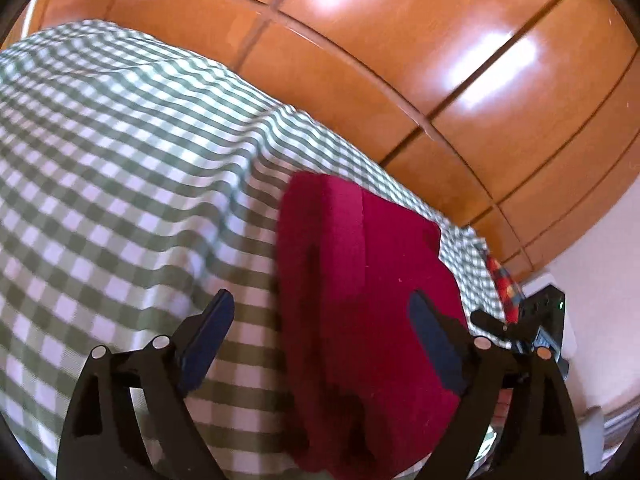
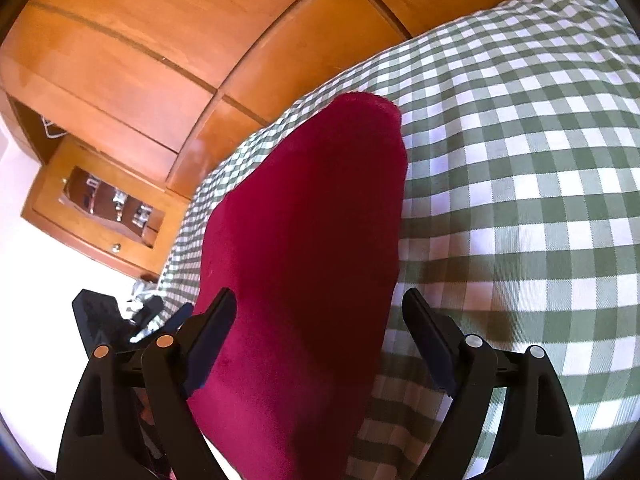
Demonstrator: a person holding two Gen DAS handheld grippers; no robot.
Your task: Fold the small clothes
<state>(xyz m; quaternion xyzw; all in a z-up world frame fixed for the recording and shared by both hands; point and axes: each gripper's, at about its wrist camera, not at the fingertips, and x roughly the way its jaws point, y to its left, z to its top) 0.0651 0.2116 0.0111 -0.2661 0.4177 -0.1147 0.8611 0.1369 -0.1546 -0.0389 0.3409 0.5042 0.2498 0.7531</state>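
In the left wrist view, a green-and-white checked cloth (image 1: 132, 168) is spread over the surface and fills the left and middle of the picture. The left gripper (image 1: 322, 304) is held above it with its jaws spread wide; nothing is pressed by the dark pads (image 1: 212, 332). A crimson garment (image 1: 360, 312) is laid on the checked cloth, folded lengthwise so that a long fold edge runs down its middle. Its left edge lies between the two fingers, and the right finger hangs over its right part; contact there cannot be judged. Behind the cloth, glossy wooden panels (image 1: 420, 60) are seen. At the far right, part of the right gripper (image 1: 520, 320) is seen beside a scrap of red plaid fabric (image 1: 505, 280).

In the right wrist view, a wooden cabinet with a glass front (image 2: 100, 208) is seen at the left, and part of the left gripper (image 2: 120, 320) below it. The crimson garment (image 2: 304, 248) is stretched away from the camera on the checked cloth (image 2: 520, 184), its near end lying between the fingers of the right gripper (image 2: 318, 304). These jaws are also held wide apart, with the garment not clamped.
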